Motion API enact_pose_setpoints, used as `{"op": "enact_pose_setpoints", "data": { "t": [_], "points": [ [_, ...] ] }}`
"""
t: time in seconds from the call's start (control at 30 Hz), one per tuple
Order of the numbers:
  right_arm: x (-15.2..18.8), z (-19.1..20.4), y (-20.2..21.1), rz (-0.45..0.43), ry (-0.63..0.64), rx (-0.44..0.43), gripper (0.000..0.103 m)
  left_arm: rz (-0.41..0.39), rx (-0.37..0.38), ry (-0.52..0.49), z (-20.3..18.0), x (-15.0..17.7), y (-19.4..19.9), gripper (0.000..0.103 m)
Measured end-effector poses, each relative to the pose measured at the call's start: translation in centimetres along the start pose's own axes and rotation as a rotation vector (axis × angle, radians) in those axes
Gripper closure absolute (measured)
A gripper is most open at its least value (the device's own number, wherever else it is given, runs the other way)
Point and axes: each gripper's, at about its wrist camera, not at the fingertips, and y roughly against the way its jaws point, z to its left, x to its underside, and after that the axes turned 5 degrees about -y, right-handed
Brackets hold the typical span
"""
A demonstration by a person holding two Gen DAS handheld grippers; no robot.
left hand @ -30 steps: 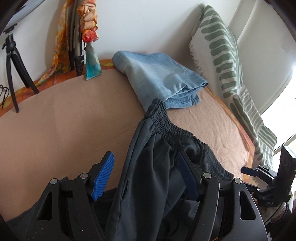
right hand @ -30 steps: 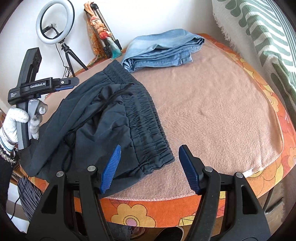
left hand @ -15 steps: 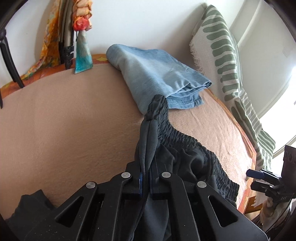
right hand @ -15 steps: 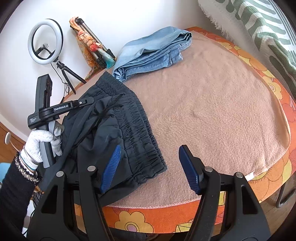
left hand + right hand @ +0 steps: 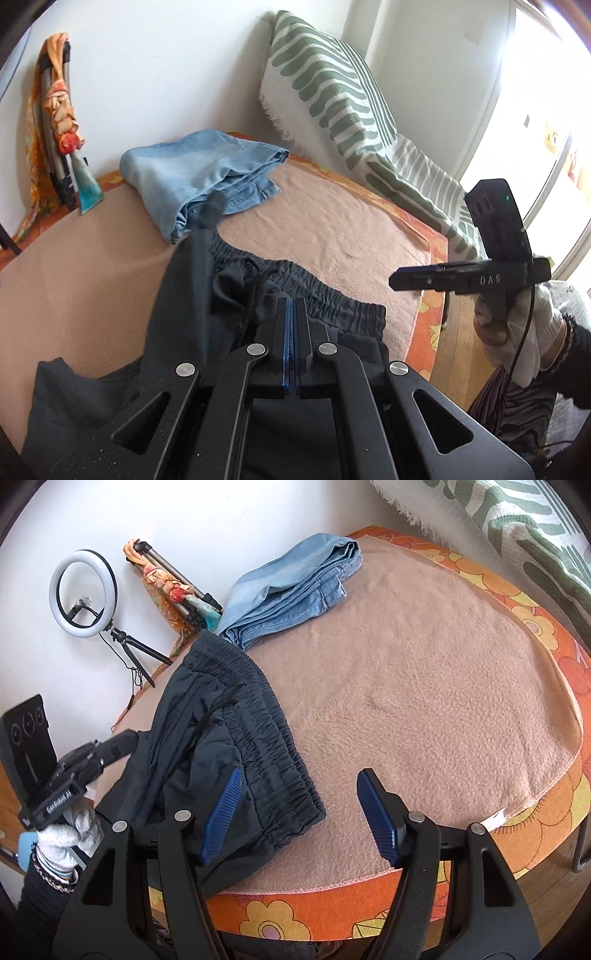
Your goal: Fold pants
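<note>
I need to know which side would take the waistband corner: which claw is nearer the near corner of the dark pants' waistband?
Right. The right claw stands open directly over that corner of the dark pants; the left claw is shut farther along.

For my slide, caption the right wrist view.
Open right tool hovers over dark pants beside folded jeans.

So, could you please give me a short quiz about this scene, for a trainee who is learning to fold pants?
1. True or false: the right gripper is open, with nothing pressed between its pads.
2. What lies folded beyond the dark pants? A) blue jeans B) a white towel C) a red shirt
3. Which gripper is shut?

Key: 1 true; 2 A; 3 the left gripper.
</note>
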Motion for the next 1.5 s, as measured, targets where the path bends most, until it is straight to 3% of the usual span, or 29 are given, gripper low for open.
{"op": "enact_pose_setpoints", "data": {
  "t": [0.07,0.17,0.23,0.3,0.37,0.4,0.53,0.63,0.67,0.7,0.9,1.1,1.3,1.43,1.5],
  "points": [
    [-0.2,-0.2,0.1,0.0,-0.029,-0.049,0.035,-0.01,-0.046,-0.048,-0.4,0.0,0.0,0.103],
    [-0.4,0.0,0.0,-0.009,-0.045,-0.065,0.035,-0.021,-0.089,-0.01,1.0,-0.8,-0.1,0.1],
    [-0.5,0.4,-0.2,-0.007,-0.039,-0.073,0.035,-0.027,-0.158,0.011,2.4,-1.3,0.0,0.081],
    [-0.5,0.9,-0.5,-0.001,-0.031,-0.081,0.035,-0.005,-0.154,0.022,3.7,-1.7,-0.5,0.059],
    [-0.5,1.4,-0.8,0.008,-0.016,-0.088,0.035,0.034,-0.188,0.032,5.0,-2.0,-1.4,0.046],
    [-0.5,1.7,-0.9,0.011,-0.005,-0.088,0.035,0.047,-0.213,0.039,5.6,-2.1,-2.0,0.045],
    [-0.7,2.2,-1.1,0.012,0.012,-0.091,0.035,0.119,-0.293,0.087,8.2,-2.0,-4.3,0.045],
    [-1.0,2.2,-1.2,0.004,0.016,-0.087,0.035,0.149,-0.241,0.128,9.5,-1.3,-5.7,0.052],
    [-1.1,2.1,-1.2,0.005,0.016,-0.085,0.035,0.151,-0.22,0.14,9.8,-1.0,-6.1,0.083],
    [-1.1,2.0,-1.3,0.007,0.012,-0.084,0.035,0.162,-0.203,0.151,10.0,-0.8,-6.5,0.1],
    [-1.3,1.5,-1.4,0.005,0.0,-0.074,0.035,0.066,-0.12,0.172,8.9,-0.6,-4.3,0.102],
    [-1.7,0.3,-0.9,-0.005,-0.051,-0.08,0.035,0.021,-0.056,0.01,2.9,-0.9,-0.9,0.102],
    [-1.6,-0.2,0.3,-0.029,-0.069,-0.099,0.035,0.056,0.035,-0.077,-2.5,0.9,-0.3,0.102],
    [-1.5,-1.7,0.2,-0.01,-0.129,-0.122,0.035,0.116,0.039,-0.169,-5.9,2.8,-2.1,0.102],
    [-1.3,-2.2,-0.1,0.009,-0.149,-0.136,0.035,0.132,0.082,-0.136,-6.3,3.5,-2.9,0.102]
  ]
}}
